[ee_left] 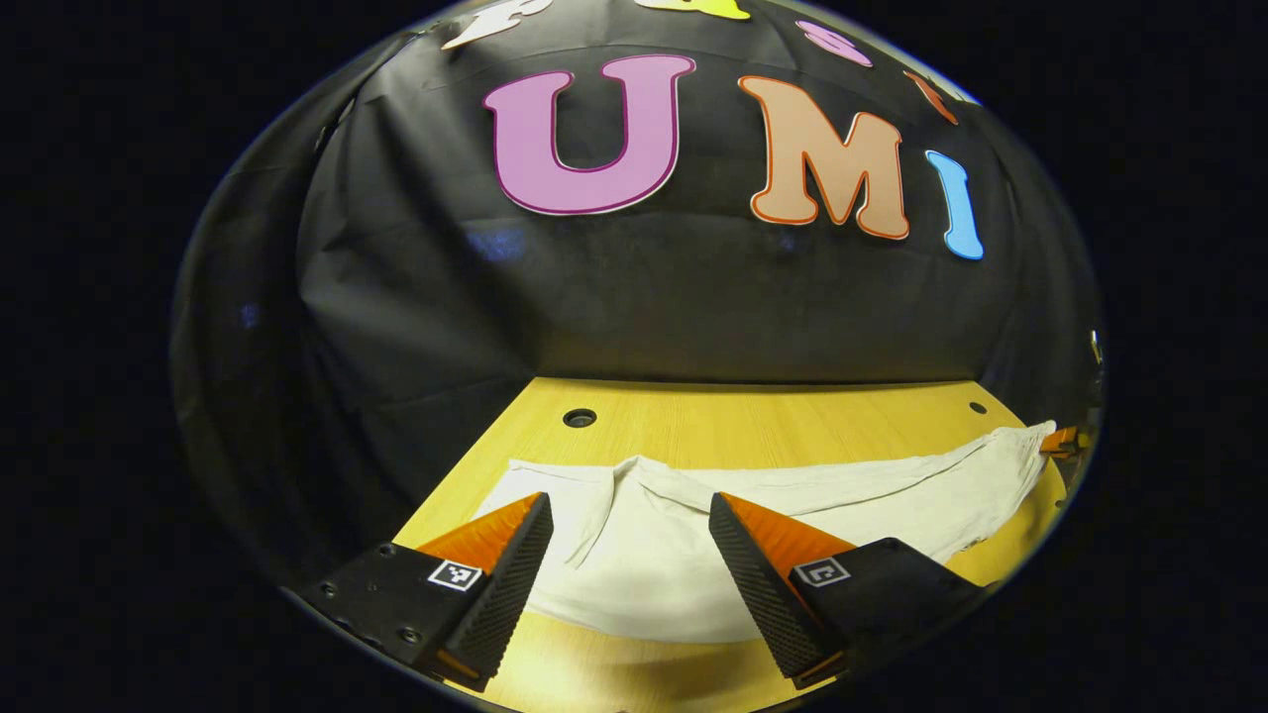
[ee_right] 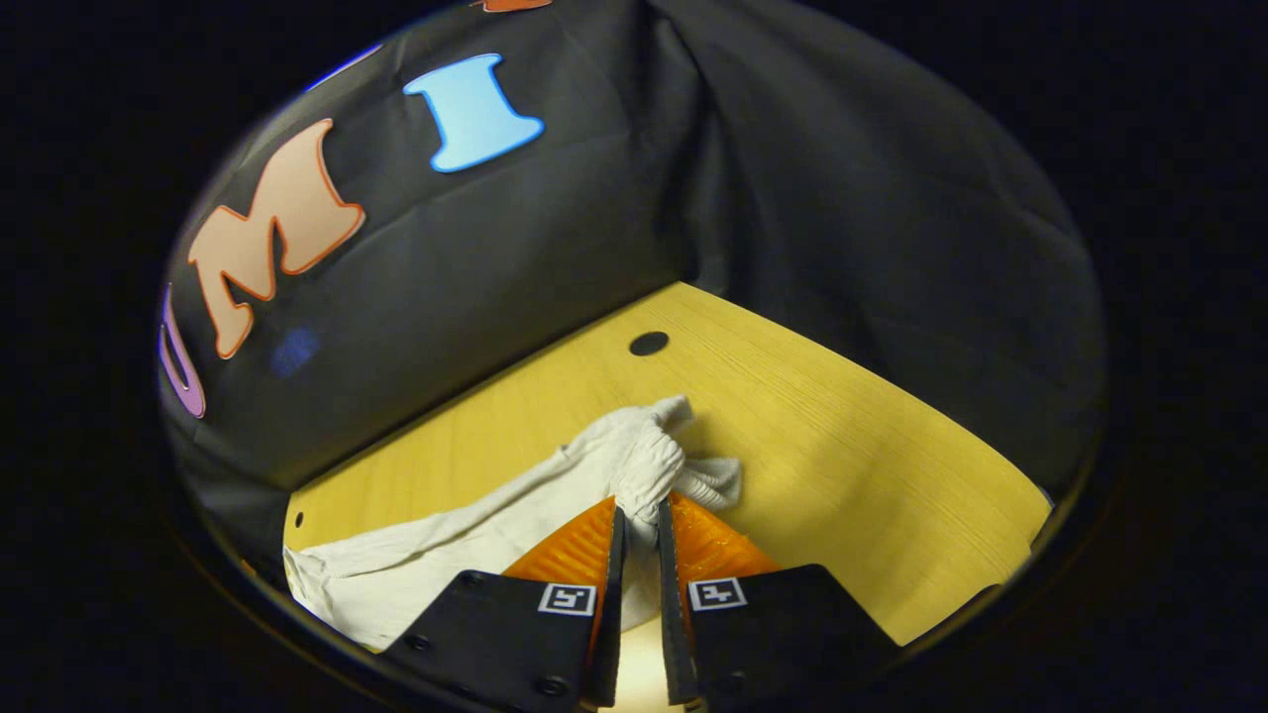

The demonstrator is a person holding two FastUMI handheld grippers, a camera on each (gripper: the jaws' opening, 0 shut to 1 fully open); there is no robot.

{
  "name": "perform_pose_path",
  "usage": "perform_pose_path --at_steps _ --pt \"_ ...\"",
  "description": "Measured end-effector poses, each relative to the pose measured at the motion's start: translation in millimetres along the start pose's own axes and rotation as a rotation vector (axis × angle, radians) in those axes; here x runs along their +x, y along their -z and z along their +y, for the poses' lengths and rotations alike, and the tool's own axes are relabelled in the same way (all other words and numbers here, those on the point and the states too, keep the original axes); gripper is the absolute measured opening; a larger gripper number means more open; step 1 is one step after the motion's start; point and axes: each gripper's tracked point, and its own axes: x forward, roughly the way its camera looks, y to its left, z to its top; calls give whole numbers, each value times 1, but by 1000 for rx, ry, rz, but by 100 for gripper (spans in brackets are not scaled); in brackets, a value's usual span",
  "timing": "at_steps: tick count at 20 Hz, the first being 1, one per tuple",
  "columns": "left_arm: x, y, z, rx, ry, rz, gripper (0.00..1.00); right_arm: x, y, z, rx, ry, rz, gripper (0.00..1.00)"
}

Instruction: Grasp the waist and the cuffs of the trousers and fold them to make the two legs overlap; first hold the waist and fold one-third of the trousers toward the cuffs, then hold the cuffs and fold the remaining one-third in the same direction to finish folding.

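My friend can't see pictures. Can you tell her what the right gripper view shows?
The right gripper pinches a bunched end of white trousers between its nearly closed jaws. The rest of the trousers trails off to the left across a yellow wooden table, with a black cloth wall behind.

A yellow wooden table (ee_left: 753, 421) spans the lower middle of the left gripper view, with a round hole (ee_left: 580, 418) near its far edge (a smaller hole (ee_left: 978, 407) sits toward the right). In the right gripper view the tabletop runs diagonally across the lower half, a dark hole (ee_right: 649, 344) just above centre.
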Motion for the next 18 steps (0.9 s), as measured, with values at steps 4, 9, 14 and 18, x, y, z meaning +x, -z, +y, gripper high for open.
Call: perform_pose_path --at_steps 4,9,14,18 --pt "0 7 10 -32 -10 12 98 -23 -13 3 -41 -112 -40 20" --pt "-6 11 29 -49 -23 12 98 -42 -35 8 -111 -219 -72 20" --pt "-12 17 52 -57 -44 21 98 -60 -44 16 -173 -331 -82 20" --pt "-17 21 71 -55 -57 21 98 -66 -50 16 -246 -407 -59 20"
